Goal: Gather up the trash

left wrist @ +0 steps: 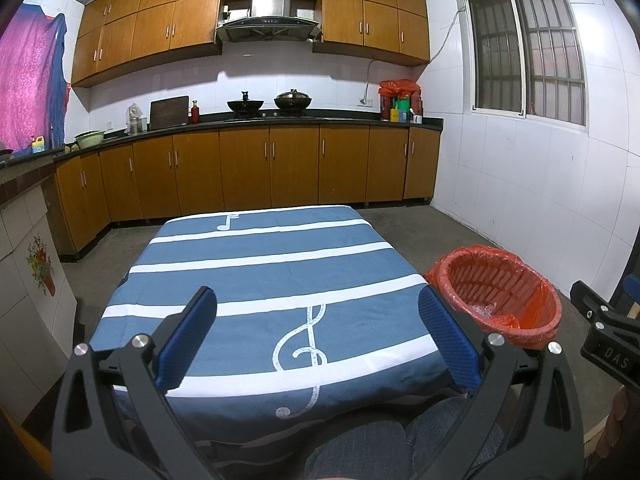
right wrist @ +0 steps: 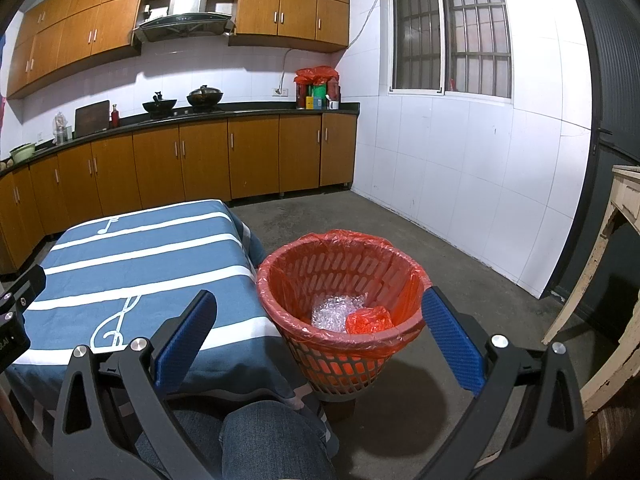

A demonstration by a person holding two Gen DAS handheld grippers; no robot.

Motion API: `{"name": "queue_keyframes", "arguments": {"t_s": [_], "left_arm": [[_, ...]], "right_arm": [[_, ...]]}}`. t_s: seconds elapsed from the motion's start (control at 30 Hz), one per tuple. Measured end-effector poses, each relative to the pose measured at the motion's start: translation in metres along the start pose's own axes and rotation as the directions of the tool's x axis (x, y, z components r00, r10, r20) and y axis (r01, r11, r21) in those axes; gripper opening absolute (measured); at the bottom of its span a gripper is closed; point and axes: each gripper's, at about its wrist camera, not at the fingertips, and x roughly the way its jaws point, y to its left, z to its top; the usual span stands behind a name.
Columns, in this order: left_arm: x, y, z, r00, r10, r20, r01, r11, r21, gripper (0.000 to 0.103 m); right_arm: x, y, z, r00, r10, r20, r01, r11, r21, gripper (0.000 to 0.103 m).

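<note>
A red slatted trash basket (right wrist: pixel 340 276) lined with a red plastic bag stands on the floor right of the table; it also shows in the left wrist view (left wrist: pixel 500 292). Inside lie clear bubble wrap (right wrist: pixel 336 310) and a crumpled red plastic piece (right wrist: pixel 370 320). The table (left wrist: pixel 264 264) wears a blue cloth with white stripes and music notes; no trash shows on it. My left gripper (left wrist: pixel 318 336) is open and empty above the table's near end. My right gripper (right wrist: pixel 320 336) is open and empty, just in front of the basket.
Brown kitchen cabinets (left wrist: pixel 248 172) and a dark counter with woks run along the far wall. A white tiled wall (right wrist: pixel 460 168) with a barred window is on the right. A worn cream wooden table (right wrist: pixel 624 216) stands far right. The person's jeans-clad knees (right wrist: pixel 264 440) are below.
</note>
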Motion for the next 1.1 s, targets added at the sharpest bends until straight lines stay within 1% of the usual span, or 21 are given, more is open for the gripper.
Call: {"name": "queue_keyframes", "arguments": {"t_s": [0.27,0.57,1.1], "left_arm": [[-0.0003,0.0,0.0004,1.0,0.0,0.001,0.0,1.0,0.002,0.099],[0.0033,0.0006,-0.0071,1.0,0.0,-0.008,0.001,1.0,0.005,0.099],[0.009,0.0062,-0.0065,1.0,-0.002,-0.021,0.002,1.0,0.01,0.099]], "right_arm": [[-0.0002,-0.0005,0.0005,1.0,0.001,-0.001,-0.001,1.0,0.0,0.101],[-0.0002,-0.0009,0.0013,1.0,0.0,-0.001,0.0,1.0,-0.001,0.101],[0.0005,-0.0015,0.0013,1.0,0.001,-0.003,-0.001,1.0,0.0,0.101]]}}
